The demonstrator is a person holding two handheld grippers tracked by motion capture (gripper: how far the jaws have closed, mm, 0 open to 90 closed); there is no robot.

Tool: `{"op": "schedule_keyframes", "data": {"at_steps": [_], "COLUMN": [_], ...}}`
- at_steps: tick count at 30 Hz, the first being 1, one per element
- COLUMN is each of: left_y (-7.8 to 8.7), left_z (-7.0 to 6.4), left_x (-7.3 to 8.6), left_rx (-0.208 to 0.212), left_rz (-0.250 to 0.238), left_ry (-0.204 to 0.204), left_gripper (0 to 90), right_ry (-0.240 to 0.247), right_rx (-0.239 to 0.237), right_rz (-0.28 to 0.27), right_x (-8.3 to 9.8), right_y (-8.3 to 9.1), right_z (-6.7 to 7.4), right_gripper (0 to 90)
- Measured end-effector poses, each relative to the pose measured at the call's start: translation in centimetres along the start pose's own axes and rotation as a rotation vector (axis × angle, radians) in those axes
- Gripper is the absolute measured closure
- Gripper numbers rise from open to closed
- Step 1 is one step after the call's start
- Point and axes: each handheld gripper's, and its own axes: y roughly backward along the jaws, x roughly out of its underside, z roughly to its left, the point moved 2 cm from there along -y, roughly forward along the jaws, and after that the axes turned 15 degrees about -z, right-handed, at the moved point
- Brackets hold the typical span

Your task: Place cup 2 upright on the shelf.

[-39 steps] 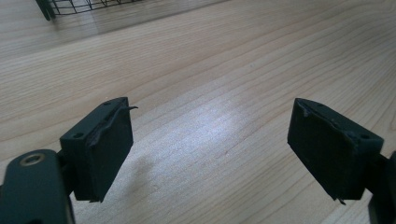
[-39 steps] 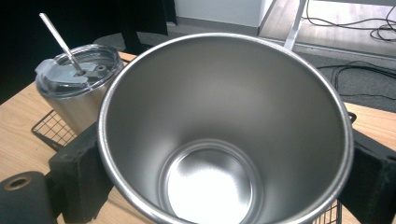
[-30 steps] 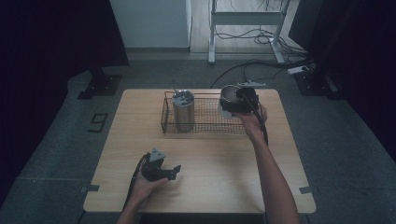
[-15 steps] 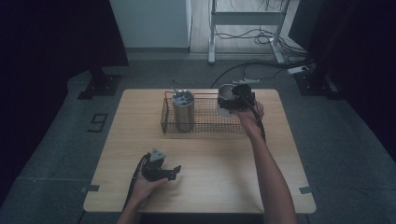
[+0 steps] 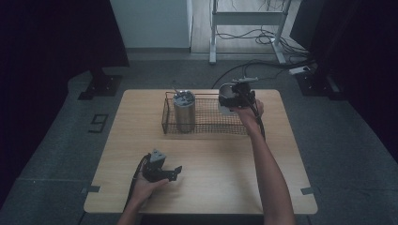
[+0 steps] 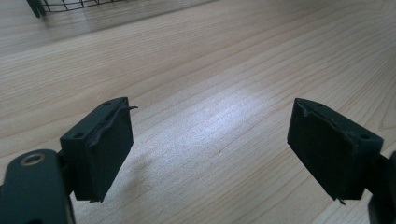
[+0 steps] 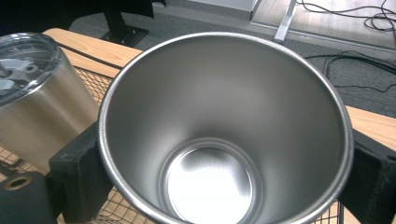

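Steel cup sat between the jaws of my right tool, at the right end of the wire basket on the far half of the counter. In the right gripper view its open mouth faced the camera, rim round and wide, walls tapering down to a shiny flat bottom; its long axis ran straight away from the lens, along the jaws. From the high view the cup showed as a pale body against the basket's right end; whether it rested on the mesh or hung above it I could not tell.

Right tool: spread wide, one black jaw against each side of the cup just under the rim, pinching it. My right hand was behind the tool, forearm reaching across the counter.

A second steel tumbler with a clear lid stood upright inside the basket toward its left end, well apart from the held cup in the high view, near its left side in the right gripper view.

Left tool: low over the near left of the counter, in my left hand. The left gripper view showed its two black pads standing apart over bare wood, nothing between them, touching nothing.
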Motion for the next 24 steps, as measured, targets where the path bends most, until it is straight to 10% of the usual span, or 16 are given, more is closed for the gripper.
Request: {"op": "schedule_keyframes", "data": {"at_steps": [24], "left_y": [-0.3], "left_z": [0.0], "left_x": [0.3], "left_rx": [0.009], "left_rz": [0.020], "left_ry": [0.006], "left_gripper": [14.5], "right_ry": [-0.033], "right_rx": [0.023], "right_rz": [0.050], "right_x": [2.2], "right_y": [-2.9], "right_z": [-1.1], "right_gripper": [7.0]}}
